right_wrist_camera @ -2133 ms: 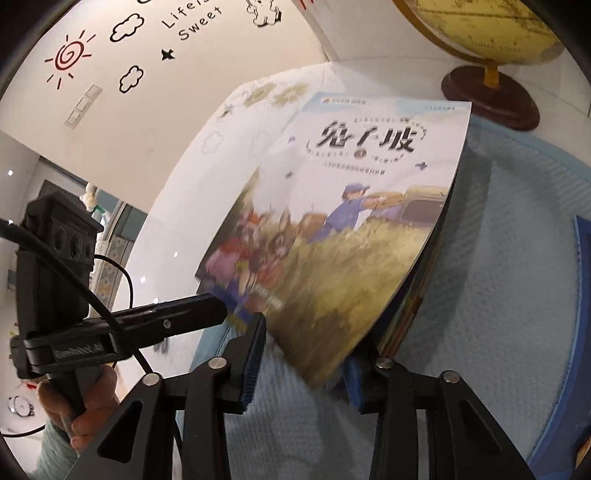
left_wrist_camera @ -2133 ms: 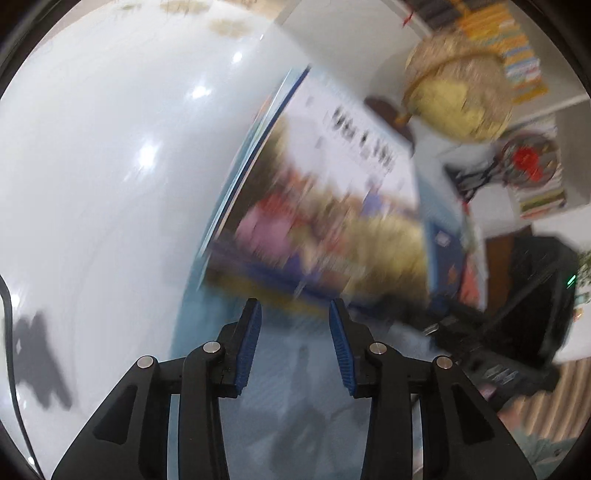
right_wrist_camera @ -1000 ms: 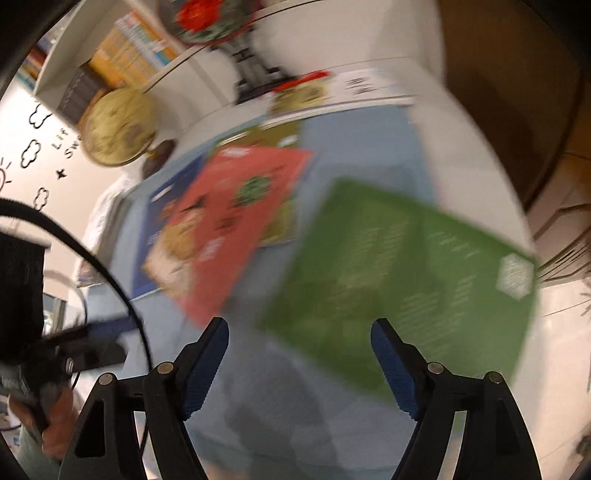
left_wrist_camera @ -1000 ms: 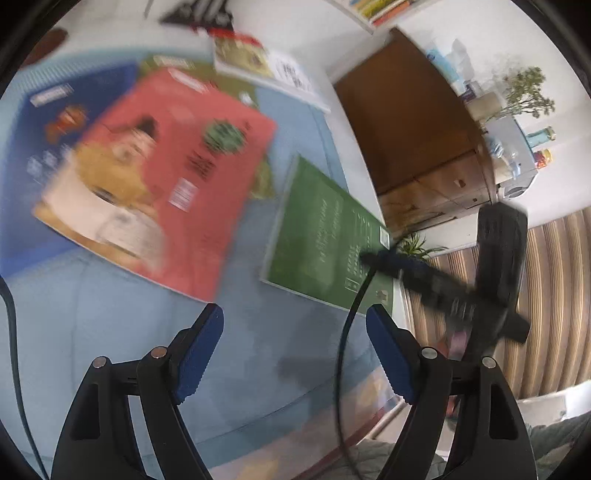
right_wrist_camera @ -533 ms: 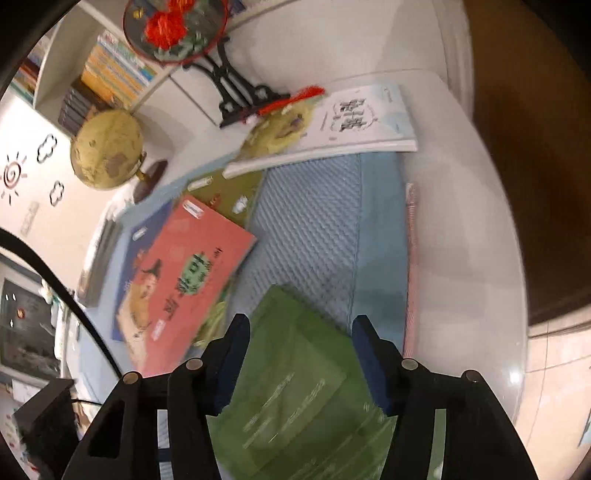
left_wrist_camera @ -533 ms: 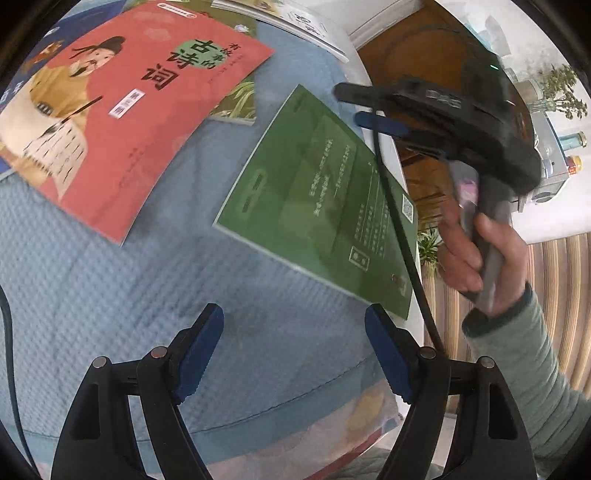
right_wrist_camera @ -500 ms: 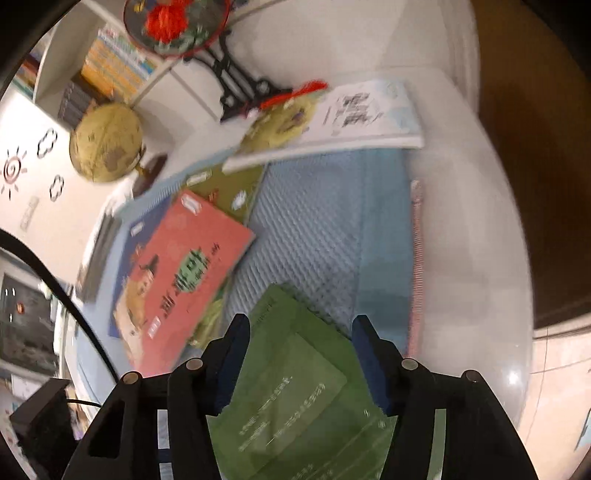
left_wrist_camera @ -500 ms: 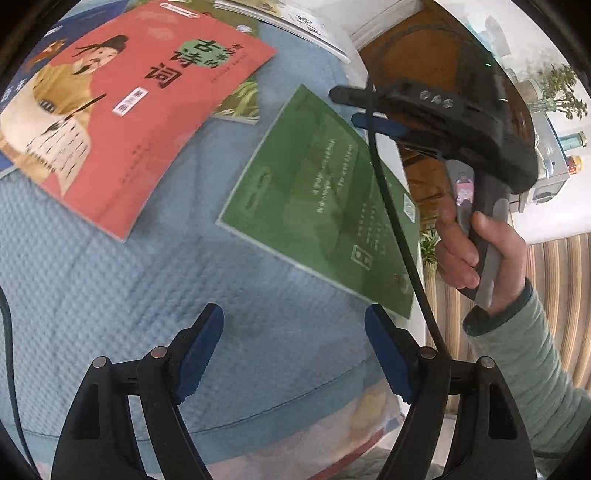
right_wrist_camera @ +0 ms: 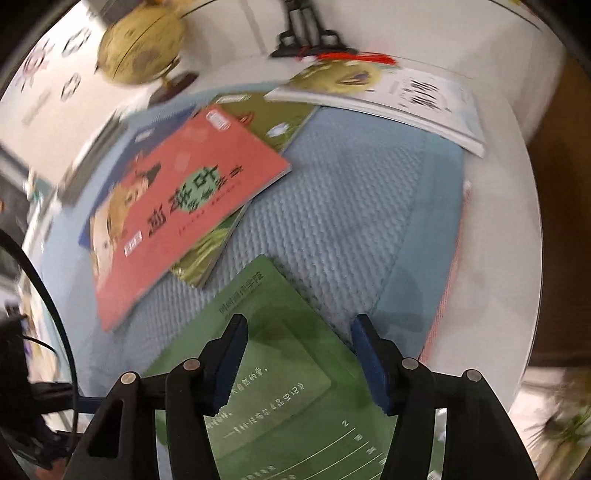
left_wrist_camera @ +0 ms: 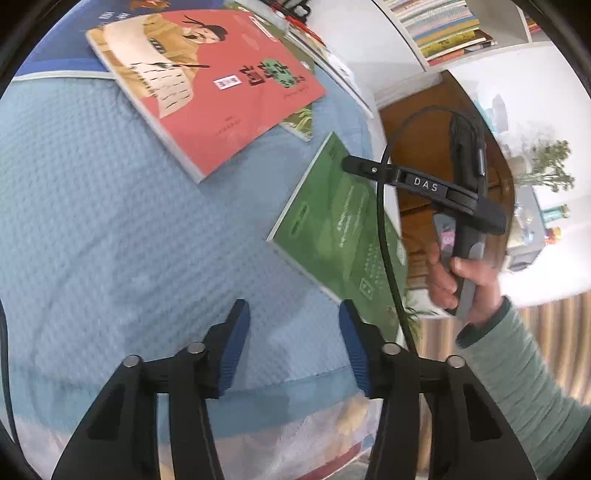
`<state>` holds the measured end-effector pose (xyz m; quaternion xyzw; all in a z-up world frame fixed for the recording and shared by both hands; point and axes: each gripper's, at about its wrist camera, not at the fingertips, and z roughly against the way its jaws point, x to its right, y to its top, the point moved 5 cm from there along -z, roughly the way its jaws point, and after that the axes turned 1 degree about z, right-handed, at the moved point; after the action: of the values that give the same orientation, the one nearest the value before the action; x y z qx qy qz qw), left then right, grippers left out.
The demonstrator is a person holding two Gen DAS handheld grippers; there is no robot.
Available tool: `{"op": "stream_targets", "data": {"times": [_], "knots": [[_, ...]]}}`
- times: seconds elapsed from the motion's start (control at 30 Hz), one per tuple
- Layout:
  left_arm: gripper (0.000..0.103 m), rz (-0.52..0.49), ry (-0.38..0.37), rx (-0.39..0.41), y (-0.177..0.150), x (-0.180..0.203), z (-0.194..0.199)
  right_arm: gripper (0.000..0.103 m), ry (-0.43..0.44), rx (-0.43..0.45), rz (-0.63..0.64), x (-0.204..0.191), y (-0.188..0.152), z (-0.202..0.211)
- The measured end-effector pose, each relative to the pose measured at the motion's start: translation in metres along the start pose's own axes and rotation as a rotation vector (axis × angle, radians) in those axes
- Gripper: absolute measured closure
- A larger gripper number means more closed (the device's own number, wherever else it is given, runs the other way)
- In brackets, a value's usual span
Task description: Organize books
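Note:
A green book (left_wrist_camera: 332, 229) lies flat on the blue cloth (left_wrist_camera: 110, 221), near the table's right edge. My right gripper (right_wrist_camera: 299, 354), held by a hand (left_wrist_camera: 461, 280), hovers over the green book (right_wrist_camera: 266, 314) with its jaws apart astride the far corner; the pads do not press it. My left gripper (left_wrist_camera: 293, 343) sits over bare cloth just short of the book's near edge, its jaws closing with nothing between them. A red book (left_wrist_camera: 207, 81) with a painted figure lies further left, on top of an olive book (right_wrist_camera: 266, 114) and a dark blue one (left_wrist_camera: 66, 44).
A white picture book (right_wrist_camera: 406, 92) lies at the back beside a black stand (right_wrist_camera: 306, 33) with a red tassel. A yellow globe (right_wrist_camera: 140, 40) stands at the back left. The white table rim (right_wrist_camera: 509, 221) drops off toward a wooden cabinet (left_wrist_camera: 424, 122).
Both grippers swung from the left-hand book pile across to the green book and sank toward it. The left jaws have narrowed; the right jaws narrowed earlier and now straddle the book's corner.

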<state>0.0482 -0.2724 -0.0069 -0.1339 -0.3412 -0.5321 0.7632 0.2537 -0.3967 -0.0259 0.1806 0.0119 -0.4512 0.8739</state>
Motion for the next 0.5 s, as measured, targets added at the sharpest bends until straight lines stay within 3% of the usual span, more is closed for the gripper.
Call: {"op": "stream_targets", "data": {"times": [0.07, 0.17, 0.3, 0.4, 0.5], "knots": [[0.061, 0.023, 0.023, 0.014, -0.011, -0.001, -0.003, 0.046, 0.022, -0.013, 0.044, -0.001, 0.001, -0.001], [0.061, 0.113, 0.001, 0.068, -0.031, -0.003, -0.003, 0.042, 0.124, -0.022, 0.107, 0.003, 0.0, -0.002], [0.062, 0.23, 0.09, 0.193, -0.045, 0.006, -0.005, 0.042, 0.263, -0.05, 0.219, 0.011, -0.004, 0.002], [0.069, 0.264, 0.188, 0.245, -0.045, 0.022, -0.019, 0.043, 0.305, -0.056, 0.296, 0.011, -0.009, 0.003], [0.081, 0.268, 0.215, 0.247, -0.044, 0.047, -0.038, 0.043, 0.31, -0.05, 0.351, 0.006, -0.013, 0.004]]}}
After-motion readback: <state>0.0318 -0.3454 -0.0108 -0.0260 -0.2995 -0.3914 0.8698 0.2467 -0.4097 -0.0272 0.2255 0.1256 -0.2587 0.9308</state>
